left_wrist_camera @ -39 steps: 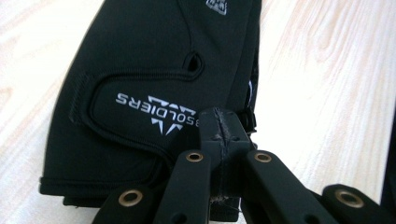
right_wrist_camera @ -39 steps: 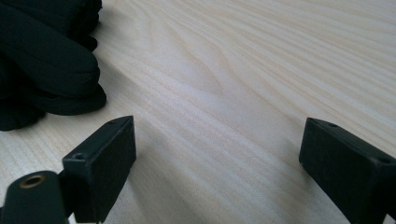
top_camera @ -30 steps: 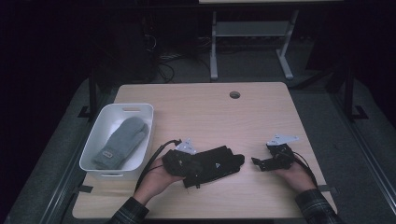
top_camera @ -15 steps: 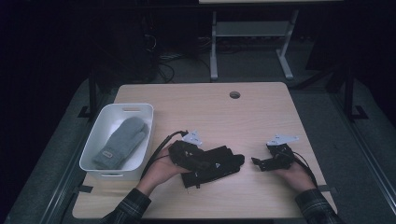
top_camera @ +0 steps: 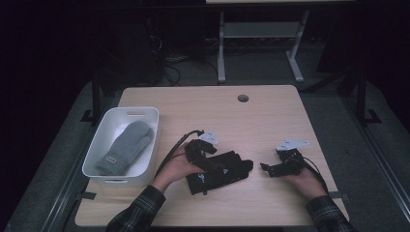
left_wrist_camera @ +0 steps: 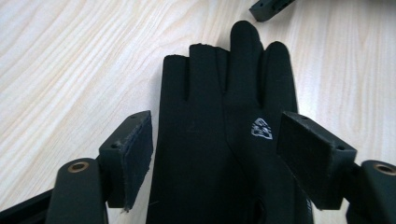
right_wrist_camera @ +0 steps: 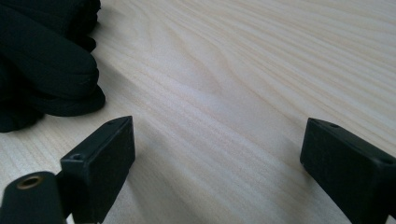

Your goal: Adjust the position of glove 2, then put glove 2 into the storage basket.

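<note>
A black glove (top_camera: 227,173) lies flat on the wooden table (top_camera: 203,111), fingers pointing right. My left gripper (top_camera: 215,163) hovers over its cuff end. In the left gripper view the glove (left_wrist_camera: 224,93) runs between the pads (left_wrist_camera: 137,154), which stand apart from it; the jaws have just been opening, so my left gripper (left_wrist_camera: 215,137) is open. To the right of the glove's fingertips, my right gripper (top_camera: 269,168) rests low on the table. In the right gripper view the right gripper (right_wrist_camera: 215,149) is open over bare wood, with the glove (right_wrist_camera: 46,70) at the upper left.
A white bin (top_camera: 107,128) at the table's left edge holds a grey mitten (top_camera: 126,145). A round cable hole (top_camera: 243,98) sits near the far edge. A tip of the right gripper's jaw (left_wrist_camera: 271,7) shows beyond the glove's fingers.
My left hand has slid to the right along the glove, and its jaws have spread wider. The glove and the right hand have stayed where they were.
</note>
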`<state>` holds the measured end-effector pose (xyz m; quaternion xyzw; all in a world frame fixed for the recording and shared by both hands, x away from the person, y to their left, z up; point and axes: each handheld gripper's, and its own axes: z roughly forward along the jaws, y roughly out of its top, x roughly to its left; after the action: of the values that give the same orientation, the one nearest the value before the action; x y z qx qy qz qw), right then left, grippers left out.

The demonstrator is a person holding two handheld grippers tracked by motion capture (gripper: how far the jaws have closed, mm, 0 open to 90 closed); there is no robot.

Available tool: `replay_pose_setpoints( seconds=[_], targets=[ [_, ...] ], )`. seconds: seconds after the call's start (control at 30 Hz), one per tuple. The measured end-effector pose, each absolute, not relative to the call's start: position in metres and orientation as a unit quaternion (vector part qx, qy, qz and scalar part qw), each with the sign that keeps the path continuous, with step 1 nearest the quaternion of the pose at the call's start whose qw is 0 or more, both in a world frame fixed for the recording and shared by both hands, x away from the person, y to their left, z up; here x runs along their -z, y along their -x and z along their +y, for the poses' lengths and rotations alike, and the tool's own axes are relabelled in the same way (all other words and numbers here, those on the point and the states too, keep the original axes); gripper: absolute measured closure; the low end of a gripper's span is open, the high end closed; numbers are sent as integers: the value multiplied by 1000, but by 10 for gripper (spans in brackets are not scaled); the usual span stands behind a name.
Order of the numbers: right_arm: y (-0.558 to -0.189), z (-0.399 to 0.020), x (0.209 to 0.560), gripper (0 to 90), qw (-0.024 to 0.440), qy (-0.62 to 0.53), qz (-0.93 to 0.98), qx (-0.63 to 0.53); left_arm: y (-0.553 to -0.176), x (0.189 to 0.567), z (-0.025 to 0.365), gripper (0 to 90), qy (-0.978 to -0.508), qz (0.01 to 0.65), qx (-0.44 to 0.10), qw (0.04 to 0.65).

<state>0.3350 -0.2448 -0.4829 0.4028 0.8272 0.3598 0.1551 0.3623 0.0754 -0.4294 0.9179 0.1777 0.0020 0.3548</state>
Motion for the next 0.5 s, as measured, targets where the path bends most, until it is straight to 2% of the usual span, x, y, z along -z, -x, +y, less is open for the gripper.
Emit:
replay_pose_setpoints(
  seconds=[0.23, 0.5],
  targets=[
    [-335, -244, 483, 96, 154, -404, 827, -359, -362, 439, 69, 130, -926, 169, 9, 336],
    [-335, -244, 483, 96, 154, -405, 827, -359, -357, 456, 62, 123, -941, 159, -2, 300]
  ],
)
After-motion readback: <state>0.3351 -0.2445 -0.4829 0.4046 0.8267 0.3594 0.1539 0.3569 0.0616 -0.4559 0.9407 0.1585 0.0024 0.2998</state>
